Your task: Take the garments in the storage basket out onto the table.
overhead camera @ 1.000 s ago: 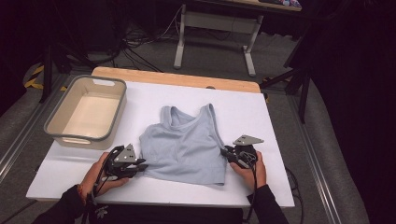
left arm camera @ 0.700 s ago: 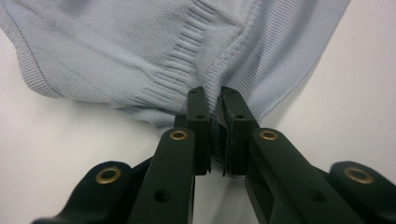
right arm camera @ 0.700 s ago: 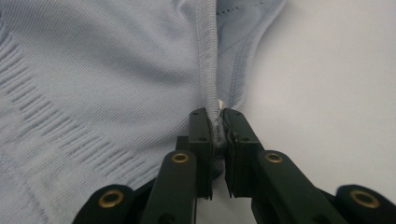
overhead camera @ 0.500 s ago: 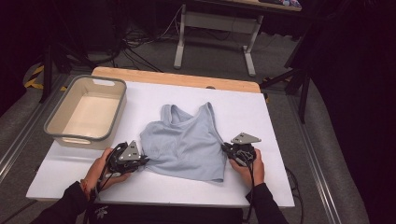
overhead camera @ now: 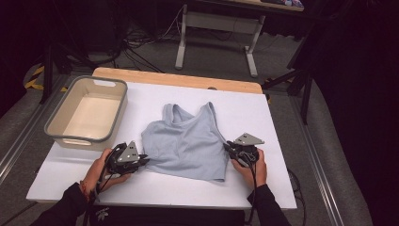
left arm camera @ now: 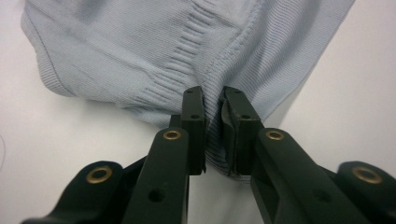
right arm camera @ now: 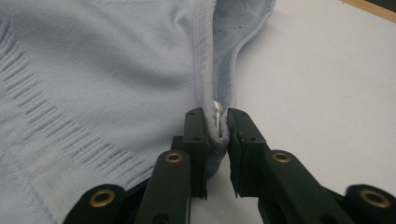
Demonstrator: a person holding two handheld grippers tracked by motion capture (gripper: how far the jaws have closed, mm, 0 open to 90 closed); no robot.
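A light blue ribbed tank top (overhead camera: 186,143) lies flat in the middle of the white table (overhead camera: 263,117), straps pointing away from me. My left gripper (overhead camera: 143,160) is at its lower left corner and my right gripper (overhead camera: 227,147) at its right side seam. In the left gripper view the jaws (left arm camera: 213,95) pinch a fold of the top's hem (left arm camera: 163,46). In the right gripper view the jaws (right arm camera: 215,116) clamp the top's stitched edge (right arm camera: 93,70). Both pairs of jaws have just been opening slightly, with fabric still pressed between them.
A grey bin (overhead camera: 56,127) with a pale inside stands at the table's far left. A wooden strip (overhead camera: 179,79) runs along the far edge. Beyond it are a desk frame (overhead camera: 216,28) and cables on the floor.
Both hands stay where they were. The top's lower left corner has shifted slightly at the left gripper.
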